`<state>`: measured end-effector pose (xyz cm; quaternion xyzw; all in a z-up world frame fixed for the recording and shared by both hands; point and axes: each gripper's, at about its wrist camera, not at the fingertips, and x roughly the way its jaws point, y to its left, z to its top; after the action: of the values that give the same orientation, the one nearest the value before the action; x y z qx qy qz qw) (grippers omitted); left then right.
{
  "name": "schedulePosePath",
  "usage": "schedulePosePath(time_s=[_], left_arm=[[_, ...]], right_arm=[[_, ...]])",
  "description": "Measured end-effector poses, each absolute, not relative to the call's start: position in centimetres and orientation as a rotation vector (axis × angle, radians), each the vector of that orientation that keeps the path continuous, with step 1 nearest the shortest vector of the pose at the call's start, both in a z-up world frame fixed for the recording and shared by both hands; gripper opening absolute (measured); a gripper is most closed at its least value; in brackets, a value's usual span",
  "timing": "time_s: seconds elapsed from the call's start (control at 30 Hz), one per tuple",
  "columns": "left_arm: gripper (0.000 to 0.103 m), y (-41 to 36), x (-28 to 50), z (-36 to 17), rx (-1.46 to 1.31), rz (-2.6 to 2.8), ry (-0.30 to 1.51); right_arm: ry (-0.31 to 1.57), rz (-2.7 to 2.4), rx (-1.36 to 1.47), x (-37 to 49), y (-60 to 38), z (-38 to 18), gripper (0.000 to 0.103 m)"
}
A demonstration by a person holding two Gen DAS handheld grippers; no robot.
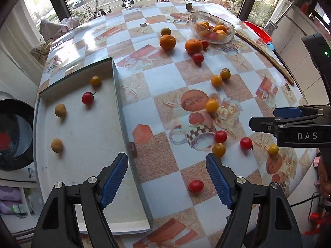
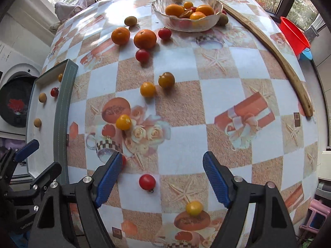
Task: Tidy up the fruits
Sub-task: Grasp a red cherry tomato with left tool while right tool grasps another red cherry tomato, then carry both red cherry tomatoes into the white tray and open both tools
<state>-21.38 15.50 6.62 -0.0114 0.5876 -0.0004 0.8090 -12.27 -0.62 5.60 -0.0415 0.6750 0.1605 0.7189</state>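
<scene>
While most of the fruit lies loose on the table (image 2: 238, 78), some of it is already sorted: the tray (image 1: 119, 95) at the left edge holds a red tomato (image 1: 87, 98), a yellow tomato (image 1: 95, 81) and two tan fruits (image 1: 60, 110), all well apart from one another on its pale floor. At the far end, the glass bowl (image 2: 215, 6) holds oranges and small tomatoes. Just in front of the bowl sit two oranges (image 2: 145, 38) side by side, with red tomatoes (image 2: 142, 55) near them and a greenish fruit (image 2: 130, 20) just behind. Mid-table, two yellow tomatoes (image 2: 147, 89) lie close together, and a third (image 2: 123, 122) rests on the printed melon and roses.

The left gripper (image 1: 167, 165) hangs above the tray's right wall, jaws wide apart with nothing between the pads; one finger is over the tray, the other over the tablecloth beside a yellow tomato (image 1: 218, 150). The right gripper (image 2: 162, 165) points down over the near part of the table, jaws likewise spread wide and empty, with a red tomato (image 2: 147, 182) lying on the cloth in the gap between its fingers and a yellow one (image 2: 194, 208) nearer still.

A curved wooden strip (image 2: 275, 53) runs along the table's right side, and a red bucket (image 2: 293, 35) stands beyond it
</scene>
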Motion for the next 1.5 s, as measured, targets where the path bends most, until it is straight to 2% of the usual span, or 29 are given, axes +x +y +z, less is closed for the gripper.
schedulePosePath(time_s=[0.27, 0.4, 0.57, 0.7, 0.83, 0.9, 0.93, 1.0, 1.17, 1.3, 1.5], left_arm=[[0.079, 12.6, -22.6, 3.4, -0.009, 0.006, 1.333], [0.079, 12.5, -22.7, 2.2, -0.009, 0.014, 1.346], [0.079, 12.0, -22.7, 0.9, -0.014, 0.024, 1.367], [0.079, 12.0, -23.0, 0.3, -0.028, 0.036, 1.373], [0.079, 11.8, -23.1, 0.3, -0.042, 0.057, 1.374], [0.069, 11.7, -23.2, 0.4, -0.047, 0.05, 1.371], [0.064, 11.5, -23.3, 0.6, -0.041, 0.045, 1.365], [0.041, 10.7, -23.5, 1.0, -0.029, 0.018, 1.359], [0.022, 11.4, -23.8, 1.3, -0.105, 0.004, 1.367], [0.021, 14.6, -23.7, 1.6, -0.304, -0.014, 1.385], [0.021, 15.7, -23.5, 2.5, -0.357, -0.026, 1.369]], right_arm=[[1.533, 0.386, -0.122, -15.5, -1.5, 3.9, 0.081], [1.534, 0.412, -0.127, -15.5, -0.8, 3.3, 0.064], [1.545, 0.447, -0.138, -15.1, 0.5, 2.3, 0.055], [1.536, 0.46, -0.181, -15.4, 1.3, 2.3, 0.053], [1.529, 0.46, -0.238, -15.7, 2.4, 2.3, 0.04], [1.53, 0.469, -0.257, -15.9, 2.9, 2.2, 0.025], [1.532, 0.473, -0.264, -16.1, 3.1, 2.2, 0.023], [1.533, 0.474, -0.258, -16.3, 3.3, 2.2, 0.023], [1.553, 0.461, -0.158, -16.1, 2.0, 2.6, 0.023], [1.551, 0.446, -0.111, -15.7, 1.3, 3.0, 0.023], [1.543, 0.431, -0.061, -15.0, 0.2, 3.6, 0.023]])
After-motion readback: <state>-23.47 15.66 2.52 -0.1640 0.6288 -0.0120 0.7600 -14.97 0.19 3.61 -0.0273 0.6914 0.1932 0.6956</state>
